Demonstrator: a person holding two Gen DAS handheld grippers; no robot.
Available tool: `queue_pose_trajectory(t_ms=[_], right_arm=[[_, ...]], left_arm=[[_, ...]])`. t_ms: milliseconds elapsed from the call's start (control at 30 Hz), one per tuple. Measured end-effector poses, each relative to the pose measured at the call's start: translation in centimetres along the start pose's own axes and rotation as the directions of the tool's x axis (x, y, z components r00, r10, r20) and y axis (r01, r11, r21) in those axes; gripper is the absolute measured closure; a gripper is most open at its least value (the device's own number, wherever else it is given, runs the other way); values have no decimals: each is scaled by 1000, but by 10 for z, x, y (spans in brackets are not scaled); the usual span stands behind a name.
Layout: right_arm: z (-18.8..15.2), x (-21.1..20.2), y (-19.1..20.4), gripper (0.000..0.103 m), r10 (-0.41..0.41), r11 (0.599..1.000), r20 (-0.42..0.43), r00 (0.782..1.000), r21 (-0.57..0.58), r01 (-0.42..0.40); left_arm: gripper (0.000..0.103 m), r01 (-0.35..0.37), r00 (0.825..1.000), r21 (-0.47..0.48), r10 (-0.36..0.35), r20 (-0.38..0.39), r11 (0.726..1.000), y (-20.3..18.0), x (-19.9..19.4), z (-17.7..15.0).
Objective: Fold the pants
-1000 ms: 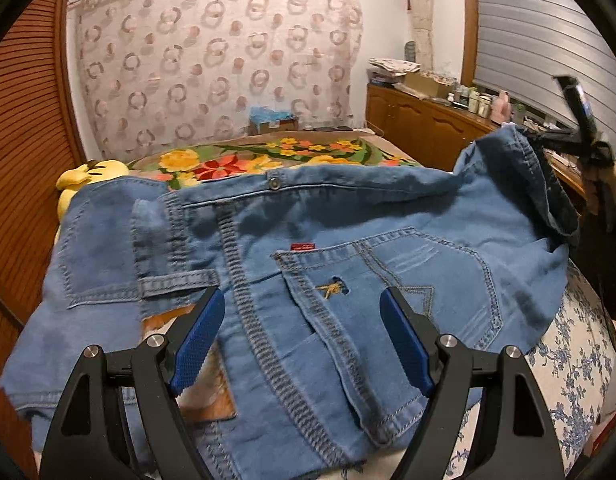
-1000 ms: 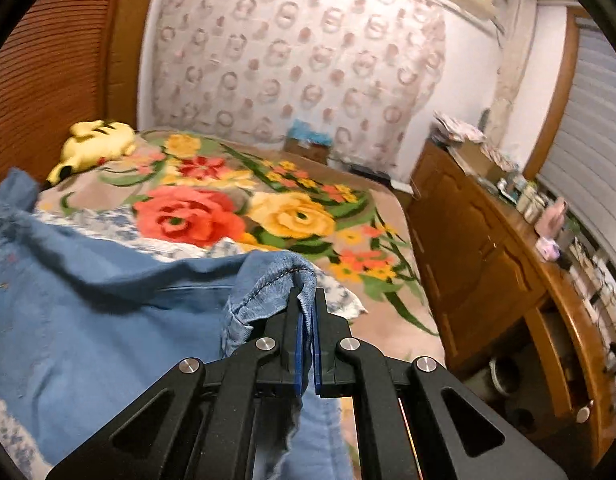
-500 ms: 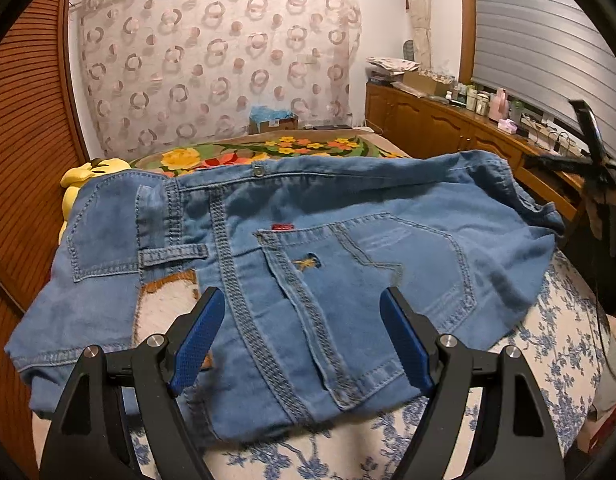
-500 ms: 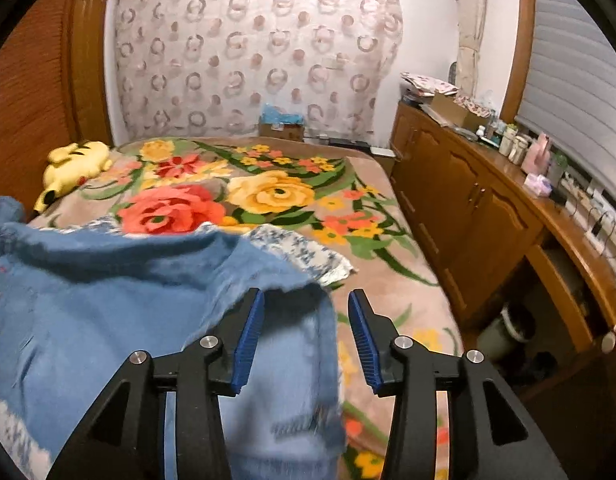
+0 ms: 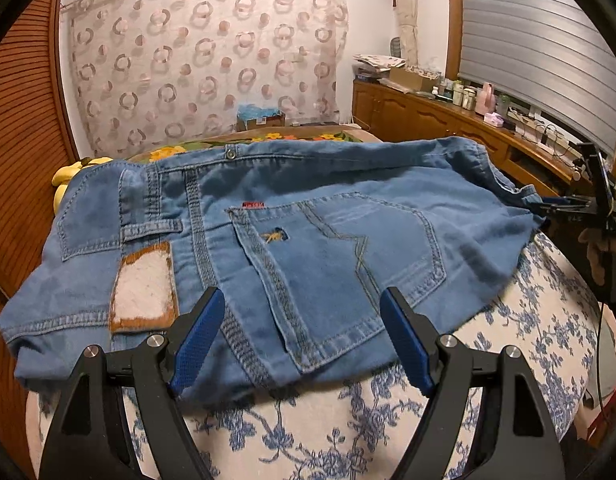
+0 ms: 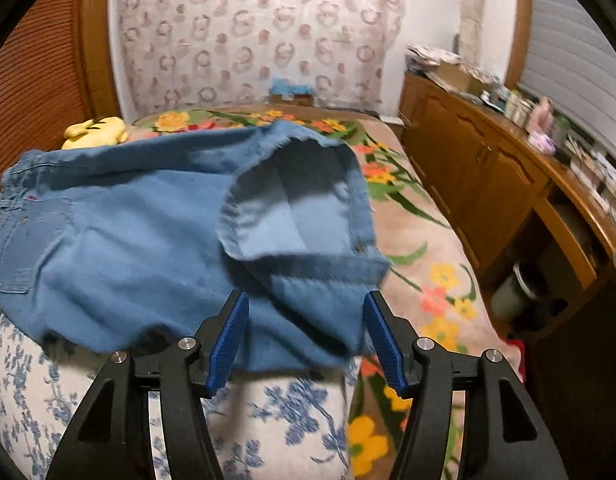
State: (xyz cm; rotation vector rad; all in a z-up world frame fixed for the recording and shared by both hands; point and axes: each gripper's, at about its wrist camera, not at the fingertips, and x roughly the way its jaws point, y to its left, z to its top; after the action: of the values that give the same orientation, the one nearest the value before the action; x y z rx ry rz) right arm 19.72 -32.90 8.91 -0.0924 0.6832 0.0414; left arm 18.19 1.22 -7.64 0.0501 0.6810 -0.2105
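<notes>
Pants: soft denim, folded stack on the bed, both grippers off the cloth

Pants (image 5: 291,240) lie spread across the blue-flowered sheet (image 5: 528,340) at the near end of the bed, waistband toward the far side, back pocket (image 5: 340,256) facing up. From the left: a worn label patch (image 5: 143,292) sits by the belt loop, then the thick centre seam, then the pocket, then the leg end at the right.

My left gripper (image 5: 303,336) hangs over the near edge of the cloth, fingers spread wide, nothing pinched between them.

My right gripper (image 6: 308,336) has just been opening; its fingers stand apart with the turned-back leg hem (image 6: 299,216) ahead of and between them, and the pads do not press on it. In the left view this gripper (image 5: 568,204) shows at the far right end of the pants.

Judgement on handling: denim is soft and limp but fairly heavy, so it drapes and sags where unsupported. It should not slip much on rubbery pads. Best holds are the doubled, stitched parts: waistband, side seam, hem. A single layer would likely peel off the stack.
</notes>
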Motion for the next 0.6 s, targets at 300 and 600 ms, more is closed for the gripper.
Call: queue_pose_trajectory(t_ms=[300, 600], right_arm=[[-2, 5, -28, 36, -39, 987, -34, 999, 158, 44], [-2, 26, -52, 36, 117, 949, -67, 991, 300, -92]], left_arm=[[23, -16, 1000, -28, 16, -4, 999, 10, -7, -10], [23, -31, 999, -58, 30, -11, 998, 23, -8, -17]])
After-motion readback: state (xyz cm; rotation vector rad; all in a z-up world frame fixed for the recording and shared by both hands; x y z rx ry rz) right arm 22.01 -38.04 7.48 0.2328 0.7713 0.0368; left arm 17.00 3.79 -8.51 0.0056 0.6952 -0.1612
